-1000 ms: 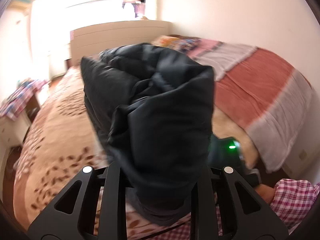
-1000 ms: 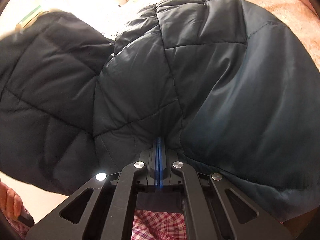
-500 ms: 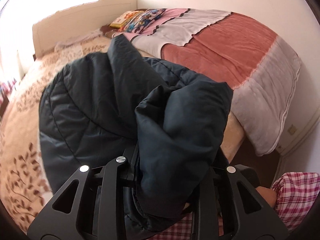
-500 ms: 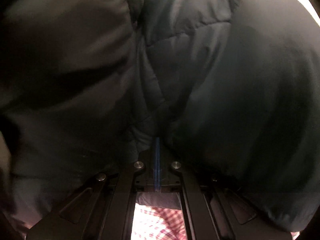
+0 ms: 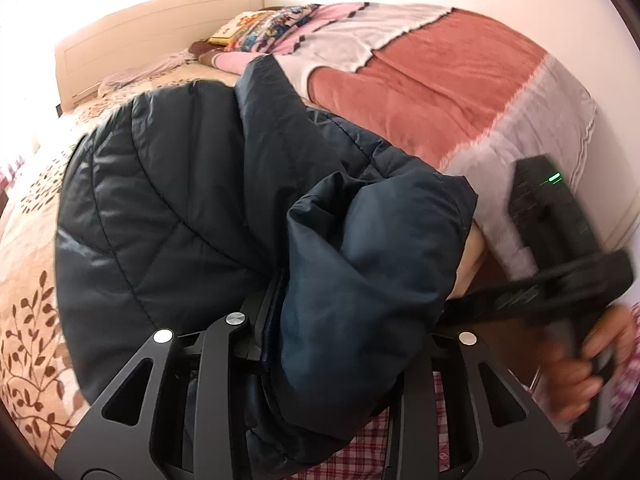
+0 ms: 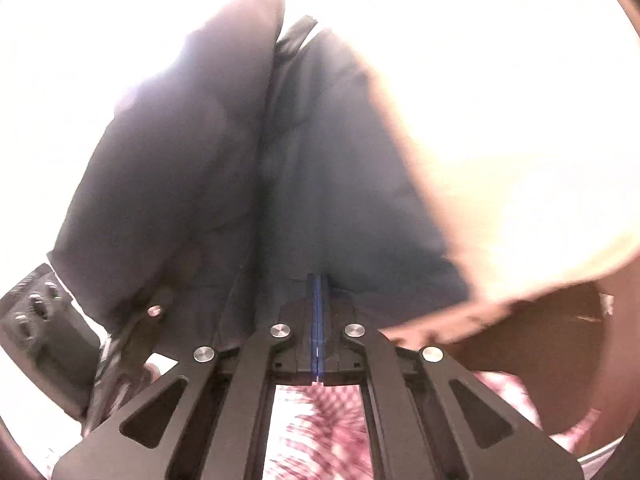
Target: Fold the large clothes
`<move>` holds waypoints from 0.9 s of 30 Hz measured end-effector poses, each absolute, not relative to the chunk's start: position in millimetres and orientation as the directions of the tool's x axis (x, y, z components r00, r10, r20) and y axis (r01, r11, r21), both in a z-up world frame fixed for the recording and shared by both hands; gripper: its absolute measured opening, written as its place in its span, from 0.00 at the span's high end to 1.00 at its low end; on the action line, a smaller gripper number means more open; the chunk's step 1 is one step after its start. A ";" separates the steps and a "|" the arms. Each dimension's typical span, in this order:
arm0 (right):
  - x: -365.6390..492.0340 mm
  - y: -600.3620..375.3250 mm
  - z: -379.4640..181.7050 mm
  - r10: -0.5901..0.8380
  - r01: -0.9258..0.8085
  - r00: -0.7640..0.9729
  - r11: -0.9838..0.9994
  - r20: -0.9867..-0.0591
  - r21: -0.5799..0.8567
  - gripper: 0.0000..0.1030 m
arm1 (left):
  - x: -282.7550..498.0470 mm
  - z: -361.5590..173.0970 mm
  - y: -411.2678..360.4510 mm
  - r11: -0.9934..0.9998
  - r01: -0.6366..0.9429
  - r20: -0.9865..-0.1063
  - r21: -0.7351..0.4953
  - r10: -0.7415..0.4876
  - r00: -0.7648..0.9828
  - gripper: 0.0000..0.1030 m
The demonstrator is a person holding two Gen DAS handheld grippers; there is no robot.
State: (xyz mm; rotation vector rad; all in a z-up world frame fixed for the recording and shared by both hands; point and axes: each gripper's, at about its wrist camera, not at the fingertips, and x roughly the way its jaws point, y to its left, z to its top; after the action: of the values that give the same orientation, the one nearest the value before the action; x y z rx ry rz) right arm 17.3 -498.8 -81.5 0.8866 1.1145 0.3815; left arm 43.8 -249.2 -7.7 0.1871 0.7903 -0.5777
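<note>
A dark navy quilted puffer jacket point(image 5: 192, 208) hangs bunched over the bed. My left gripper point(image 5: 276, 292) is shut on a fold of the jacket, which drapes over its fingers and hides the tips. In the right wrist view the jacket point(image 6: 248, 184) fills the middle against glare. My right gripper point(image 6: 318, 280) is shut on the jacket, its blue pads pressed together at the cloth's edge. The right gripper's body point(image 5: 560, 248) shows at the right of the left wrist view, held by a hand.
A bed with a beige leaf-print cover point(image 5: 28, 280) lies below. A red and white blanket point(image 5: 440, 92) and pillows point(image 5: 260, 28) lie on its far side by the wall. A cream headboard point(image 5: 152, 36) stands at the back. The person's plaid clothing point(image 6: 316, 432) is close below.
The jacket has swung lower and spread toward the bed. The right gripper has come into the left wrist view at the right. The right wrist view went from dark cloth to bright glare.
</note>
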 end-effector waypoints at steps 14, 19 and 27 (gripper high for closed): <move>-9.8 -542.2 -8.3 0.459 0.153 0.594 0.742 -0.660 0.653 1.00 | 37.3 -30.1 -266.6 0.784 0.621 -0.718 0.006 -0.429 0.548 0.60; 22.3 -507.8 37.6 0.521 0.004 0.599 0.757 -0.608 0.653 1.00 | 37.5 -24.8 -264.4 0.774 0.632 -0.725 -0.042 -0.459 0.514 0.50; 84.5 -443.9 47.4 0.605 -0.075 0.466 0.754 -0.645 0.653 1.00 | 30.9 -17.9 -256.6 0.745 0.661 -0.718 -0.089 -0.508 0.476 0.36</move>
State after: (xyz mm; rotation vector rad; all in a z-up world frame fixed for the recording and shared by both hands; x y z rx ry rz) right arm 84.5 -443.9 47.4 0.6010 1.0097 0.4496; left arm 30.9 -256.6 -17.9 0.2117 0.8000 -0.7209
